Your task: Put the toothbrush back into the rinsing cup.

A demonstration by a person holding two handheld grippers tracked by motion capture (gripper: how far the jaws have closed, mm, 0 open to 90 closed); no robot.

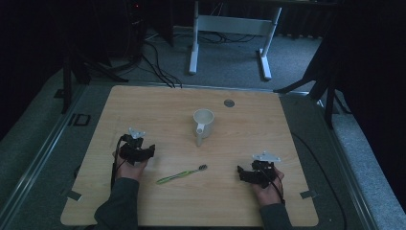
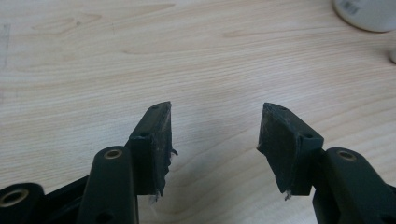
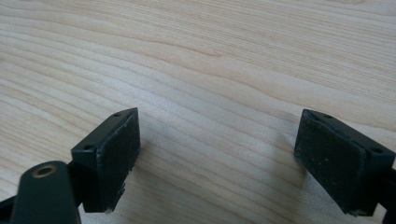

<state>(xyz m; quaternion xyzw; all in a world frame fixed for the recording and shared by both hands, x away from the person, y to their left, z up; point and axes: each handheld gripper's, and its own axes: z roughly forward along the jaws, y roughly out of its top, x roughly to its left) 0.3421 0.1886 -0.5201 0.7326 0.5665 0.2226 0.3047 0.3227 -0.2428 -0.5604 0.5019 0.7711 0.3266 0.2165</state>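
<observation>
Resting both hands on the tabletop (image 1: 143, 103), I held my left gripper (image 1: 149, 151) and right gripper (image 1: 241, 171) open and empty. The toothbrush (image 1: 182, 175) lay untouched between them, near the mug (image 1: 203, 122); everything remained to do.

Bare table (image 1: 158, 105) all round; mug (image 1: 203, 123) (midway) and toothbrush (image 1: 182, 175) obstruct.

The high camera sits above my side and looks forward and down on the whole light wooden table (image 1: 143, 105), from far. The camera on my left gripper (image 2: 215, 135) looks along its black jaws, very near the wood, and shares the white ceramic mug (image 2: 369, 14) with the high view. The camera on my right gripper (image 3: 217, 140) looks equally near at bare wood.
</observation>
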